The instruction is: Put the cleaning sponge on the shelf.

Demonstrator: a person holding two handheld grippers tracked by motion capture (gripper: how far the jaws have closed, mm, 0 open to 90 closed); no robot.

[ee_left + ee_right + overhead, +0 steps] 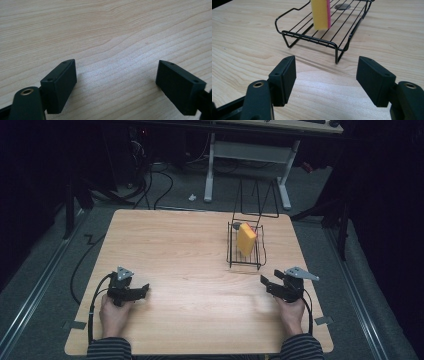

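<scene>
I held both grippers low on the worktop (pixel 190 270): the yellow sponge (pixel 246 239) stood upright in the wire rack (pixel 244 261), near and ahead of the right gripper (pixel 325 78), fingers apart and empty; the left gripper (pixel 116 86), well apart, faced bare wood, fingers wide

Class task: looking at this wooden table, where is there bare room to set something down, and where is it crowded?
The light wooden table is bare across its whole left half, from the far edge down to the left gripper, and in the near middle strip between it and the right gripper. It is crowded at the far right, where the black wire rack holds an upright yellow sponge.
</scene>
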